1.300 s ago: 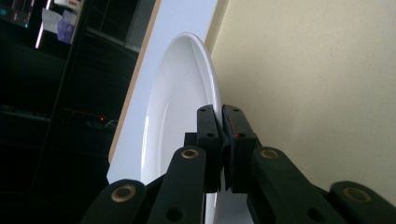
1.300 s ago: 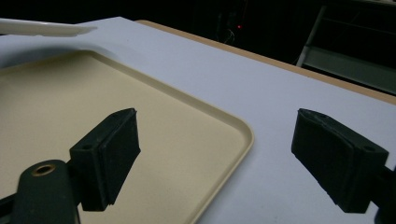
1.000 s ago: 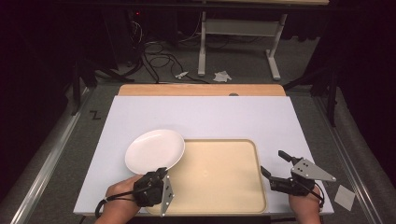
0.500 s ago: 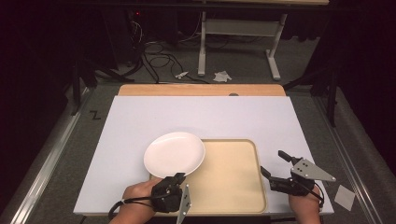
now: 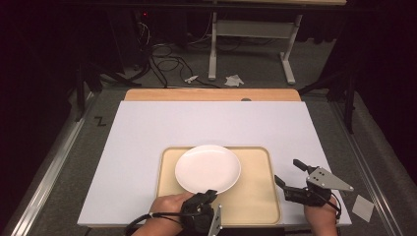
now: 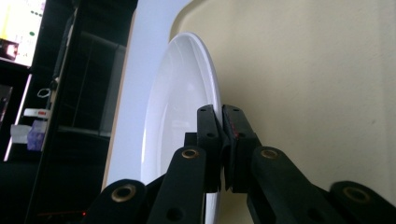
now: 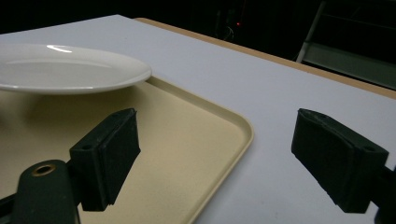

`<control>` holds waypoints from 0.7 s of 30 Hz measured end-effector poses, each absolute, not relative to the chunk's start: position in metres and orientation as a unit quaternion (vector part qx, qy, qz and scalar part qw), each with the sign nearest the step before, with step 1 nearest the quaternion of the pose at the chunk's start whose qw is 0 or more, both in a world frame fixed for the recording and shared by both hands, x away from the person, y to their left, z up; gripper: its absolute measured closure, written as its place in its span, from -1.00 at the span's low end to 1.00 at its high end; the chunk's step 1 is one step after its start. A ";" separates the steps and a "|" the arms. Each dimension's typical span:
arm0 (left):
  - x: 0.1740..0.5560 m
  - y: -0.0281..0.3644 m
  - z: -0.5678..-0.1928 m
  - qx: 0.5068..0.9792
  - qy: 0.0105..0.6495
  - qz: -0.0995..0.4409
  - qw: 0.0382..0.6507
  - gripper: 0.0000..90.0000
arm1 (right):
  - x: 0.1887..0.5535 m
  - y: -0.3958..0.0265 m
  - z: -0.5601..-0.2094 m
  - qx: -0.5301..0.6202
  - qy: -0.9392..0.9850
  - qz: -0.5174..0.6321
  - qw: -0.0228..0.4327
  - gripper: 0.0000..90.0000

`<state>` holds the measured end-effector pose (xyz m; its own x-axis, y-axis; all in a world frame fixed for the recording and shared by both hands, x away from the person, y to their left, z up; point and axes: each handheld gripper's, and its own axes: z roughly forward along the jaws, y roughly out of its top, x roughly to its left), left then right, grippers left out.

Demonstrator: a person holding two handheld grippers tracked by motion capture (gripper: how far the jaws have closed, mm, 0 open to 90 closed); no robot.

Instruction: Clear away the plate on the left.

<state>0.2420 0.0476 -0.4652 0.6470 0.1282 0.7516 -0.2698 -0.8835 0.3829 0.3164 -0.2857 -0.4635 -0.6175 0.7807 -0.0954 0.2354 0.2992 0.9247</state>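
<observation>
White plate pinched at its near rim in my left claw

My left claw (image 5: 209,194) grips the plate (image 5: 207,168) above the beige tray (image 5: 260,196) on the bench (image 5: 147,128); my right claw (image 5: 290,173), jaws spread and holding nothing, sits at the tray's right edge

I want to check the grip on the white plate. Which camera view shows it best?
The left gripper view: the left gripper pinches the plate rim. The high view shows the whole plate over the tray; the right gripper view shows its side.
</observation>
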 end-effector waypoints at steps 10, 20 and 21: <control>0.239 0.037 -0.472 0.877 -0.060 0.415 0.234 0.93 | 0.315 -0.286 -0.463 0.337 0.753 0.491 0.280 -0.64; 0.240 0.036 -0.477 0.880 -0.062 0.413 0.226 0.93 | 0.316 -0.286 -0.463 0.335 0.754 0.491 0.279 -0.64; 0.241 0.036 -0.478 0.881 -0.062 0.411 0.226 0.93 | 0.316 -0.285 -0.463 0.332 0.753 0.493 0.281 -0.64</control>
<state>0.2407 0.0359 -0.4780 0.6544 0.0769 0.7522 -0.2942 -0.8905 0.3470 0.3161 -0.2855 -0.4626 -0.6215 0.7776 -0.0954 0.2237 0.2929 0.9296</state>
